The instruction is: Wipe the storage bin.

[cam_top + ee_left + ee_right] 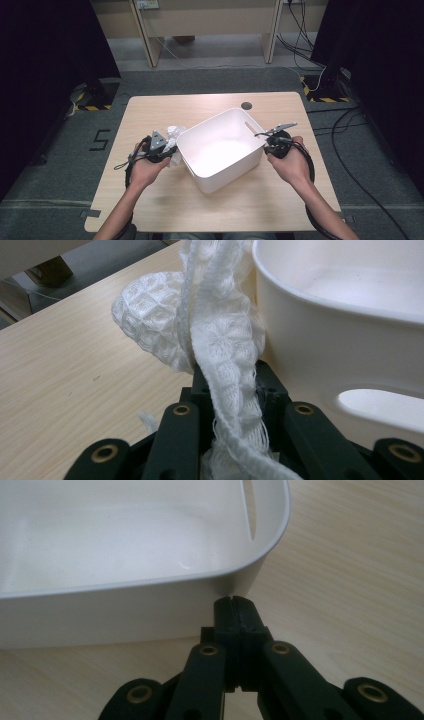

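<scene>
left claw [227, 390] clenched on white waffle-knit cloth [200, 325], low beside white plastic tub [220, 147] | right claw [235, 607] clenched empty, tips at tub wall | light wooden desk [150, 115]

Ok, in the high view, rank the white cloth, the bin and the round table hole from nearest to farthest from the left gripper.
1. White cloth: clamped in the left gripper, trailing up beside the bin.
2. Bin: just to the gripper's right, mid-table.
3. Table hole: beyond the bin, near the table's far edge.
</scene>
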